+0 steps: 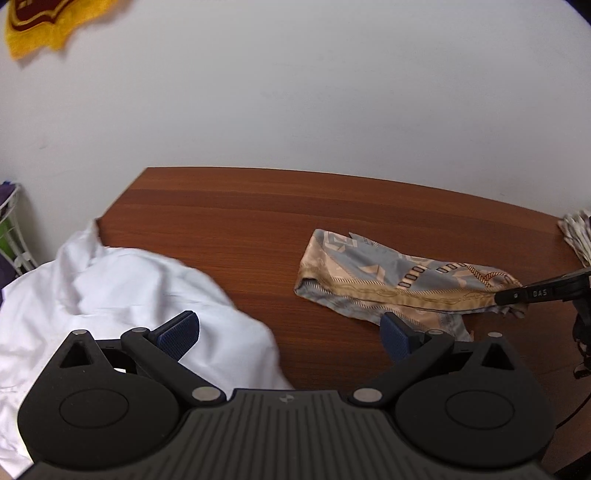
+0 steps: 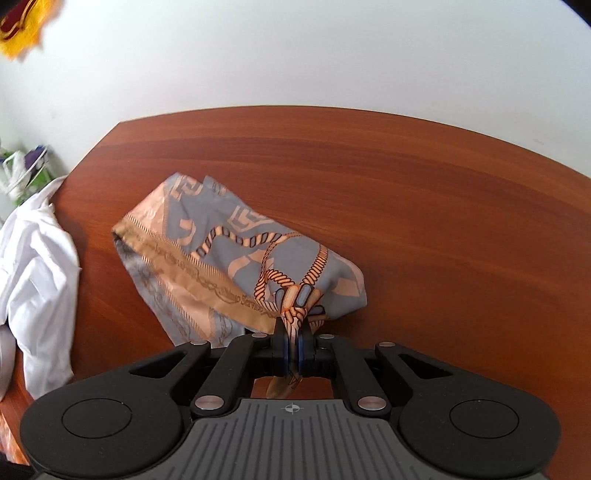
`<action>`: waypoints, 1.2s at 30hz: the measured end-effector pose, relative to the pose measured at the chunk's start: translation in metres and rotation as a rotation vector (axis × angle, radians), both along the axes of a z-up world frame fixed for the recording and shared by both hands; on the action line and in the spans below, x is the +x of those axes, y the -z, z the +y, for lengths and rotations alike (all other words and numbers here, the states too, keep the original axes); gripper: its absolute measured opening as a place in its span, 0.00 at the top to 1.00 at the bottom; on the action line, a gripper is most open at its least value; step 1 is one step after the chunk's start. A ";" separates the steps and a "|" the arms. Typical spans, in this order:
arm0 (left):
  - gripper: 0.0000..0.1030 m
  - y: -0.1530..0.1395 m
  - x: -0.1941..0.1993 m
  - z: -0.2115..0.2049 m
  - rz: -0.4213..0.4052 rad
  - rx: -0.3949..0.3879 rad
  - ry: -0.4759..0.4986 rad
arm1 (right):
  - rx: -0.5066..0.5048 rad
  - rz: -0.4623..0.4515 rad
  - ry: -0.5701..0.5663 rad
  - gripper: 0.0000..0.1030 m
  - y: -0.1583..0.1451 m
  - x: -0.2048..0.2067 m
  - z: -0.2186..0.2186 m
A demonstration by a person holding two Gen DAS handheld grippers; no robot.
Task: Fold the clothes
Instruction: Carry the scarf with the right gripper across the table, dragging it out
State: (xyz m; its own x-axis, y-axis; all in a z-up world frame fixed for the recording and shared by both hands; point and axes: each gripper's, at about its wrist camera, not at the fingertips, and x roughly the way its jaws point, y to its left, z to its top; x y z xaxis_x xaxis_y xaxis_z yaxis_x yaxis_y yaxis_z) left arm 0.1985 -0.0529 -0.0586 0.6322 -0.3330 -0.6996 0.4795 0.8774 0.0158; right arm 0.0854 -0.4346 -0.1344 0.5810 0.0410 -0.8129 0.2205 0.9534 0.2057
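Silk scarf (image 2: 236,258) corner clamped in right tongs (image 2: 293,354).

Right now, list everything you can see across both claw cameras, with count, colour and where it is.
patterned scarf: one, grey-blue and peach with rope print, bunched on the table, one end pinched by the right claw
white garment: one, white, heaped at the table's left edge
table: one, reddish-brown wood, against the wall
pennant: one, yellow and maroon, on the wall, upper left
wire rack: one, white, on the floor left of the table
striped cloth: one, pale, at the table's right edge
left claw: open, empty
right claw: shut on the scarf
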 end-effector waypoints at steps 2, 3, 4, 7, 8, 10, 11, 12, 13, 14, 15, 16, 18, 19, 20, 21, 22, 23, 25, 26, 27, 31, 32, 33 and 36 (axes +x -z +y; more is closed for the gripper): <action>0.01 0.002 -0.011 -0.022 0.000 0.003 0.037 | -0.006 -0.006 0.039 0.93 -0.003 -0.029 -0.022; 0.01 0.002 -0.019 -0.035 -0.003 0.004 0.058 | -0.011 -0.009 0.061 0.93 -0.005 -0.044 -0.034; 0.01 0.003 -0.026 -0.047 -0.006 0.005 0.078 | -0.017 -0.013 0.083 0.93 -0.007 -0.060 -0.046; 0.00 0.005 -0.046 -0.080 -0.010 0.009 0.122 | -0.041 -0.020 0.148 0.93 -0.010 -0.110 -0.085; 0.00 0.006 -0.054 -0.093 -0.010 0.009 0.136 | -0.048 -0.019 0.167 0.93 -0.010 -0.126 -0.099; 0.01 0.009 -0.068 -0.116 -0.007 0.010 0.158 | -0.064 -0.012 0.202 0.93 -0.010 -0.158 -0.126; 0.01 0.010 -0.076 -0.127 -0.006 0.011 0.170 | -0.074 -0.005 0.221 0.93 -0.010 -0.174 -0.141; 0.01 0.011 -0.082 -0.136 -0.005 0.011 0.177 | -0.085 0.003 0.240 0.93 -0.009 -0.190 -0.155; 0.01 0.011 -0.089 -0.146 -0.005 0.011 0.189 | -0.096 0.010 0.259 0.93 -0.009 -0.207 -0.170; 0.01 0.011 -0.097 -0.157 -0.008 0.006 0.207 | -0.107 0.019 0.280 0.93 -0.010 -0.223 -0.184; 0.01 0.011 -0.104 -0.167 -0.011 0.002 0.226 | -0.118 0.027 0.300 0.93 -0.010 -0.238 -0.199; 0.01 0.011 -0.112 -0.178 -0.013 -0.003 0.244 | -0.129 0.037 0.318 0.93 -0.010 -0.253 -0.212; 0.01 0.011 -0.126 -0.199 -0.005 -0.015 0.280 | -0.147 0.055 0.354 0.93 -0.013 -0.280 -0.238; 0.00 0.010 -0.133 -0.209 0.003 -0.021 0.294 | -0.153 0.064 0.371 0.93 -0.015 -0.293 -0.251; 0.00 0.010 -0.138 -0.219 0.018 -0.029 0.305 | -0.159 0.070 0.387 0.93 -0.019 -0.307 -0.265; 0.00 0.009 -0.144 -0.228 0.033 -0.041 0.317 | -0.172 0.079 0.402 0.93 -0.023 -0.320 -0.277; 0.00 0.010 -0.147 -0.237 0.050 -0.051 0.330 | -0.185 0.087 0.415 0.93 -0.026 -0.332 -0.289; 0.01 0.010 -0.150 -0.247 0.064 -0.060 0.345 | -0.199 0.095 0.427 0.93 -0.028 -0.342 -0.300; 0.00 0.006 -0.162 -0.267 0.082 -0.075 0.379 | -0.231 0.112 0.451 0.93 -0.032 -0.363 -0.319; 0.00 0.006 -0.166 -0.274 0.085 -0.079 0.394 | -0.242 0.116 0.461 0.93 -0.034 -0.368 -0.325; 0.00 0.005 -0.171 -0.280 0.089 -0.083 0.409 | -0.253 0.120 0.471 0.93 -0.037 -0.375 -0.330; 0.00 0.003 -0.186 -0.302 0.079 -0.081 0.463 | -0.299 0.108 0.469 0.93 -0.047 -0.389 -0.343; 0.00 0.002 -0.189 -0.303 0.078 -0.080 0.464 | -0.311 0.103 0.459 0.93 -0.051 -0.388 -0.341; 0.00 0.000 -0.191 -0.304 0.078 -0.080 0.465 | -0.320 0.096 0.445 0.93 -0.054 -0.386 -0.339; 0.00 -0.002 -0.192 -0.298 0.083 -0.084 0.447 | -0.330 0.071 0.389 0.93 -0.064 -0.371 -0.325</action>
State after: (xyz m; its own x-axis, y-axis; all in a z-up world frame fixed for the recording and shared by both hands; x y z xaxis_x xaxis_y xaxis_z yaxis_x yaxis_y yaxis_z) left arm 0.0066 -0.3504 -0.0569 0.3568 -0.6175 -0.7010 0.8076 0.5810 -0.1007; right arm -0.2852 -0.7599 -0.0702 0.4450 -0.4324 -0.7842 0.5742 0.8097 -0.1207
